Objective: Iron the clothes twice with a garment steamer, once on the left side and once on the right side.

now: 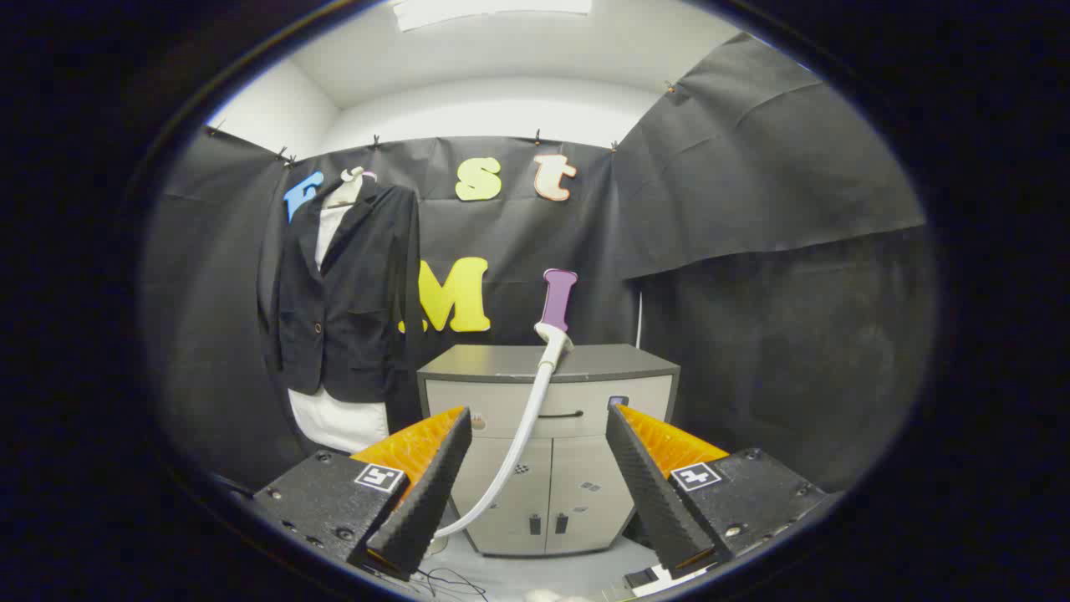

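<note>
Hovering wide apart and holding nothing, tool (pixel 535 477) aimed straight at the grey cabinet (pixel 547 435), both ridged fingers (pixel 426 493) spread with the white hose (pixel 522 439) running up between them. Steamer head (pixel 557 303) standing upright at about 12 o'clock from the tool, beyond the fingertips, purple handle up, white neck resting at the cabinet's top edge; probably parked there so the handle presents itself for a straight-on grasp. Hose curving down from the neck toward 7 o'clock, passing close by the left finger before dropping to the floor (pixel 535 577) below; slack enough, by the look of it, to follow the head over to the garment.

Dark jacket (pixel 351 293) hanging at roughly 10 o'clock from the tool, well apart from the steamer, beside the cabinet's left end. Hung on a hanger against the black wall, front facing out, likely so both halves can be stroked top to bottom. Lapels open over a white shirt (pixel 334 418), whose hem shows below the jacket; one button visible at the front, a pocket on the lower side. Fabric matte and fairly flat, creases too faint to judge.

Nothing gripped yet; neither side of the garment appears started. Next move calls for closing in on the purple handle.
</note>
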